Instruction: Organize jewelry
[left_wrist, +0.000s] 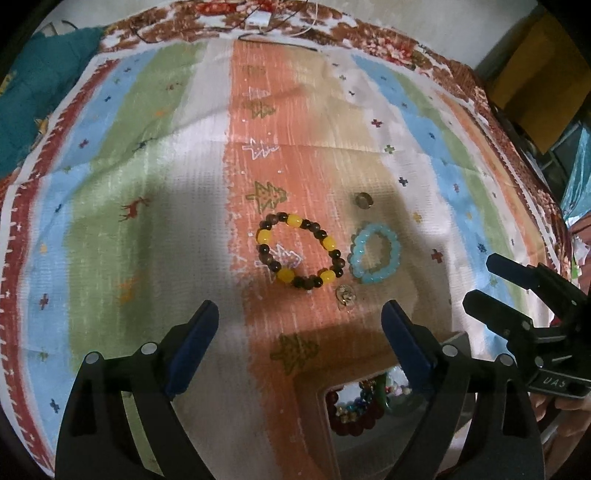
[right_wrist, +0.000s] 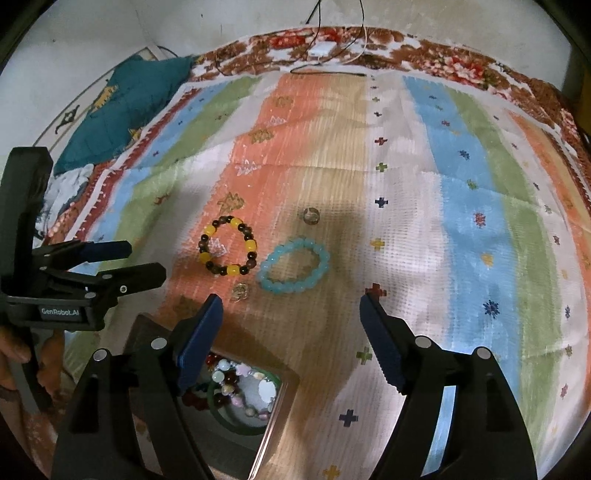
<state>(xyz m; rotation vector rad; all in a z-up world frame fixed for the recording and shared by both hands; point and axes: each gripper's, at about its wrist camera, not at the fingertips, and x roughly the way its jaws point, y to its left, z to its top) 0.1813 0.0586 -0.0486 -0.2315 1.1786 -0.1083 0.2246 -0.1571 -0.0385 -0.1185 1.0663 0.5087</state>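
A brown-and-yellow bead bracelet lies on the striped cloth beside a light blue bead bracelet. A small ring lies beyond them and a small clear trinket lies nearer. An open jewelry box holding several bead pieces sits closest to me. My left gripper is open and empty, above the cloth short of the bracelets. My right gripper is open and empty, above the box's far edge; it also shows in the left wrist view.
The striped cloth covers a floral-edged surface. A teal cushion lies at the far left. Cables and a white plug lie at the far edge. A brown cabinet stands at the right.
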